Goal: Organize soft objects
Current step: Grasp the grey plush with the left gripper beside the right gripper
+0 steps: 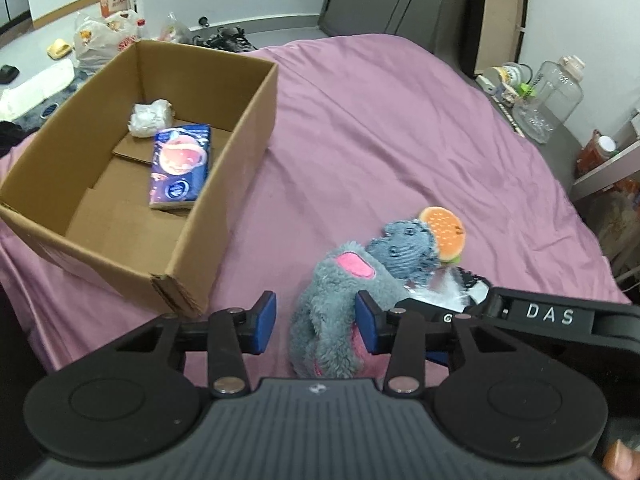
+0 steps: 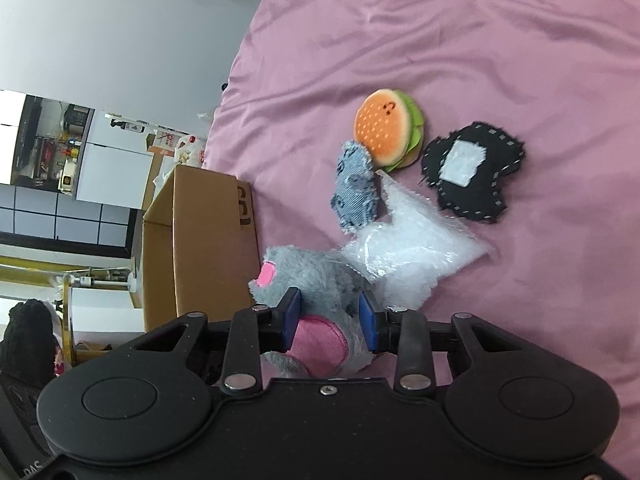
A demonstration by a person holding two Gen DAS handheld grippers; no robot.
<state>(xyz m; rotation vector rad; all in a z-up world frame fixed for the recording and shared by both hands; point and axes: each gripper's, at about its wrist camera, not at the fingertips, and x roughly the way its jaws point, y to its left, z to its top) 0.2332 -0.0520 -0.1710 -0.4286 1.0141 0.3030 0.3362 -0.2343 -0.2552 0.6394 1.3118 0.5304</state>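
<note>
A grey plush toy with pink patches (image 1: 340,304) lies on the pink bed sheet (image 1: 380,128) near the cardboard box (image 1: 236,152). My left gripper (image 1: 316,320) straddles it, open: the right pad touches the fur and a strip of sheet shows beside the left pad. My right gripper (image 2: 329,320) is shut on the same plush toy (image 2: 316,284), both blue pads sunk into it. Its black casing (image 1: 540,316) reaches in from the right in the left wrist view. Inside the box are a blue tissue pack (image 1: 180,168) and a white wad (image 1: 150,118).
Just beyond the plush lie a burger toy (image 2: 386,132), a denim piece (image 2: 356,184), a black stitched patch (image 2: 472,172) and a clear bag of white filling (image 2: 412,264). A clear jug (image 1: 554,100) stands beside the bed. Bags (image 1: 104,36) clutter the floor behind the box.
</note>
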